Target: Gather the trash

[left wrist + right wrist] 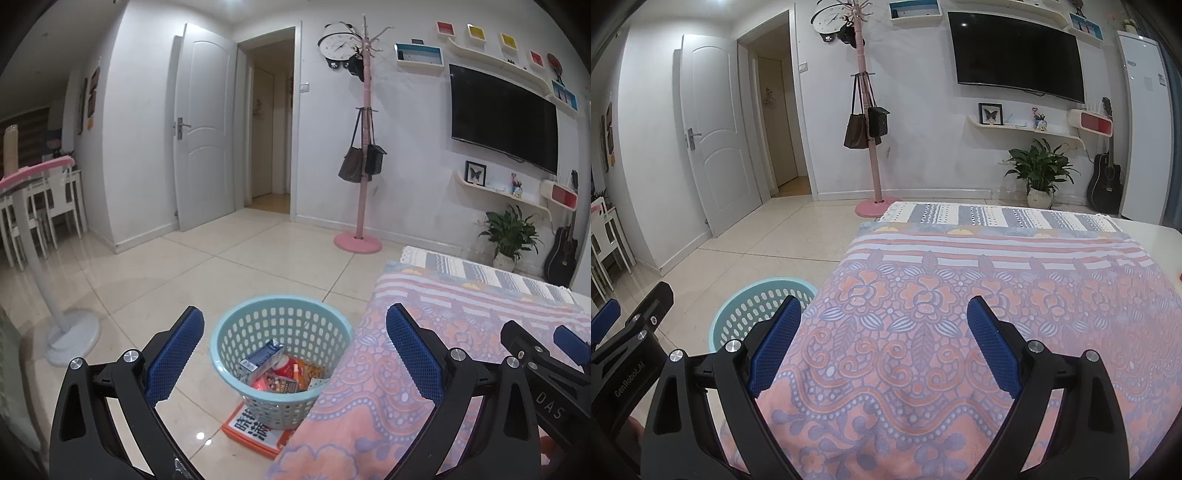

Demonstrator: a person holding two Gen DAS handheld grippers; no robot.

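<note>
A light blue perforated basket [282, 354] stands on the tiled floor beside the table. It holds trash: a blue and white carton [260, 360] and red and orange wrappers [288, 376]. The basket rests on a flat orange and white box [255, 432]. My left gripper [295, 345] is open and empty, above the basket. My right gripper [884, 332] is open and empty over the patterned pink cloth [960, 314] on the table. The basket's rim also shows in the right wrist view [757, 302]. Each gripper shows at the edge of the other's view.
The table [1152, 229] is covered by the pink cloth and a striped cloth [997, 216]. A pink coat stand [360, 147] with bags, a potted plant [511, 232], a guitar [563, 251] and a TV stand along the wall. A white fan stand [70, 332] is at left.
</note>
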